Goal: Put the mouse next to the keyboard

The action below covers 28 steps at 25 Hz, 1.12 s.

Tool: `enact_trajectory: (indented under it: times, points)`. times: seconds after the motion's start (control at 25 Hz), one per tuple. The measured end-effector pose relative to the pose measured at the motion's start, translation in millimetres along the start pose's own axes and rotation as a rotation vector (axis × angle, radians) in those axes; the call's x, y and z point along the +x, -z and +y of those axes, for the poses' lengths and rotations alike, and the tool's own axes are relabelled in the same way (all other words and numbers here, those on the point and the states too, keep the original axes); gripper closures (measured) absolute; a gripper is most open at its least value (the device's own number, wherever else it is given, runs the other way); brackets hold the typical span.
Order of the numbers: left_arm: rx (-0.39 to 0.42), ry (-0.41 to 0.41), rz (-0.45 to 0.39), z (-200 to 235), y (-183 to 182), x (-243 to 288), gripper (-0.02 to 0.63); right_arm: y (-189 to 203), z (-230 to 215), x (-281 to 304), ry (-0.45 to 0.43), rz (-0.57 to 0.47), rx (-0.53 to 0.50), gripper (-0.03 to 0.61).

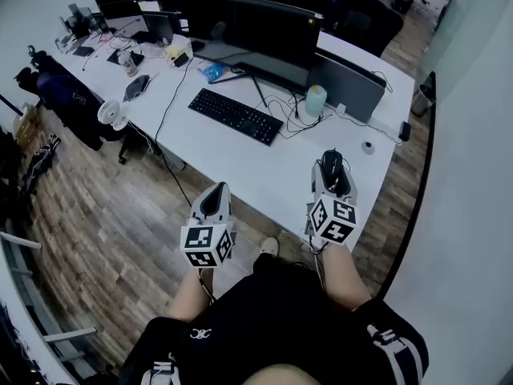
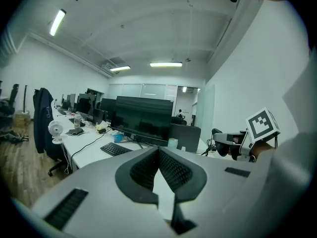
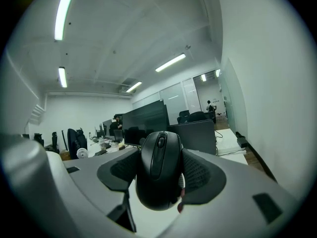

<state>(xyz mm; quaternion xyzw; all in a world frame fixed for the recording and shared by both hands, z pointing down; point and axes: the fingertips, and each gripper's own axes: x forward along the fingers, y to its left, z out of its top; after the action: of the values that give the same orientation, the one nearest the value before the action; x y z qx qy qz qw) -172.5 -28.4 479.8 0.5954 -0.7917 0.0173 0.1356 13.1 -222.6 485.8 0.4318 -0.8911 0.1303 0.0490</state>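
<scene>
To the right of the keyboard [image 1: 236, 116] in the head view, and nearer the person than it, the right gripper [image 1: 331, 175] held the black mouse [image 3: 159, 175] off the white desk [image 1: 232, 160], well apart from the keyboard. Its jaws stood wide and pressed on the mouse's two sides, with the scroll wheel facing the right gripper view's camera and the mouse's tail end hanging below the pads. The left gripper [image 2: 159, 150] was nearer the person than the keyboard, out past the desk's front edge and over the wooden floor [image 1: 104, 215]. Its jaws were drawn together so that the ribbed pads met at the tips, with nothing between them. Behind the keyboard stood a wide dark monitor [image 1: 248, 26]. Just right of the keyboard lay a tangle of black cables [image 1: 290, 119], and a pale bottle [image 1: 316, 100] stood beside them. Left of the keyboard, a small white fan [image 1: 110, 114] sat at the desk's front edge. The keyboard itself lay at a slant on the desk, with bare white surface between it and the held mouse.
</scene>
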Motion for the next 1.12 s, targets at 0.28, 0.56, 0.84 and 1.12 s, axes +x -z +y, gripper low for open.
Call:
enact_trajectory:
  times: [0.28, 0.56, 0.84, 1.12]
  points:
    - [0.026, 0.061, 0.05, 12.4, -24.0, 110.5, 0.601, -11.3, -22.3, 98.4, 0.031, 0.02, 0.024, 0.293]
    - [0.04, 0.076, 0.082, 25.0, -34.6, 179.6, 0.601, -16.2, -38.7, 185.3, 0.05, 0.04, 0.013, 0.293]
    - [0.06, 0.174, 0.099, 29.9, -39.4, 233.7, 0.6, 3.9, -38.1, 238.1, 0.1, 0.083, 0.037, 0.293]
    - [0.097, 0.337, 0.109, 50.6, -47.9, 286.0, 0.601, 43.6, -34.5, 275.9, 0.226, 0.153, 0.054, 0.293]
